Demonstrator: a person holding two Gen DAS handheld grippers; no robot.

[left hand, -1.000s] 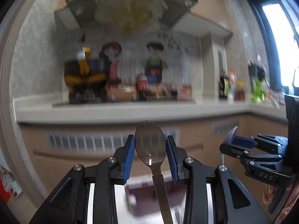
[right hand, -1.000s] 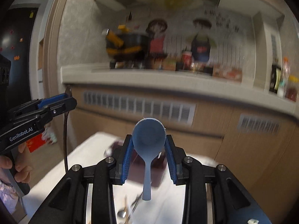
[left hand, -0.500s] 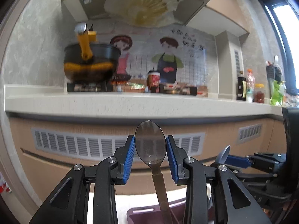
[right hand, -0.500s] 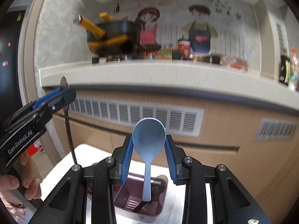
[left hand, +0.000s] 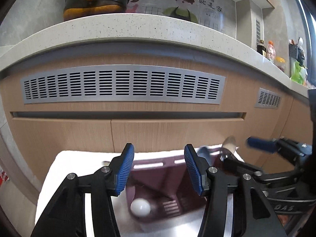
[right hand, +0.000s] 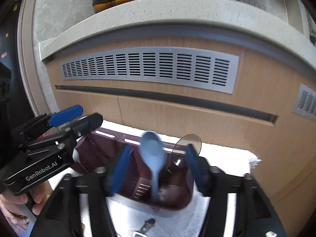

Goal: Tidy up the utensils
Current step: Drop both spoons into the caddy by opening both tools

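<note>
A dark purple utensil holder point(left hand: 158, 175) stands on a white cloth point(left hand: 79, 158). My left gripper point(left hand: 159, 169) is open and empty above it. My right gripper point(right hand: 156, 167) is open above the holder point(right hand: 102, 150). A light blue spoon point(right hand: 153, 158) stands between its spread fingers, handle down in the holder, and I see no finger touching it. A metal spoon point(right hand: 187, 144) stands bowl up in the holder beside the right finger; it also shows in the left wrist view point(left hand: 228, 148). A white round object point(left hand: 140, 207) lies low in the holder.
A wooden cabinet front point(left hand: 138, 130) with a grey vent grille point(left hand: 122, 85) stands just behind the cloth, under a speckled counter point(left hand: 138, 29). A black and orange pan point(left hand: 94, 2) sits on the counter. More utensils point(right hand: 148, 223) lie on the cloth in front of the holder.
Both grippers dropped toward the holder and opened. The left let go of the metal spoon and the right let go of the blue spoon; both spoons now stand in the holder.
</note>
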